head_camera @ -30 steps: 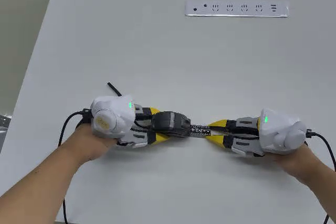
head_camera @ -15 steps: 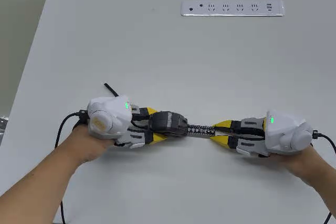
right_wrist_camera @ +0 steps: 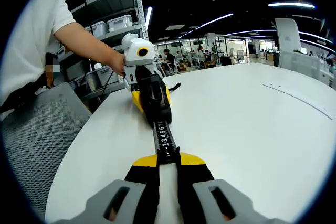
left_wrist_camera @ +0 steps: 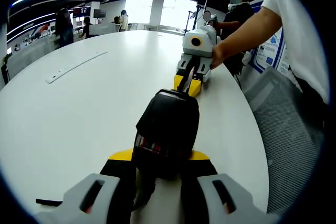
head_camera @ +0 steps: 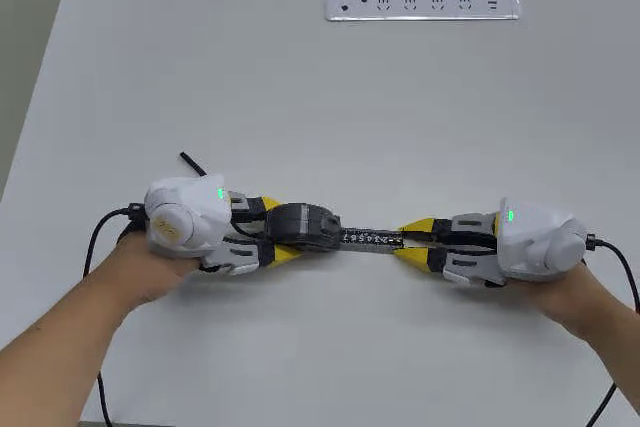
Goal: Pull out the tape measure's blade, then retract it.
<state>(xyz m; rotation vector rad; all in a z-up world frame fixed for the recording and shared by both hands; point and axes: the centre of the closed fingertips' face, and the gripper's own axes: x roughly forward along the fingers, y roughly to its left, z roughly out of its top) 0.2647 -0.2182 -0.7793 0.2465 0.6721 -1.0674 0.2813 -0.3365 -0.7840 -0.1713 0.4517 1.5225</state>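
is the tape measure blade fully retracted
No, a numbered stretch of blade runs from the case to the right gripper, shut on it.

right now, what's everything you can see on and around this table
table: 1, white, under everything
power strip: 1, white, table's far side
tape measure: 1, black case, near side, clamped in the left hand-held gripper
blade: 1, black with white numerals, from the case to the right hand-held gripper, pinched there
mesh chair: 1, grey, beside the table
hand-held grippers: 2, white, yellow-tipped jaws, facing each other
hands: 2, left hand and right hand, one behind each gripper
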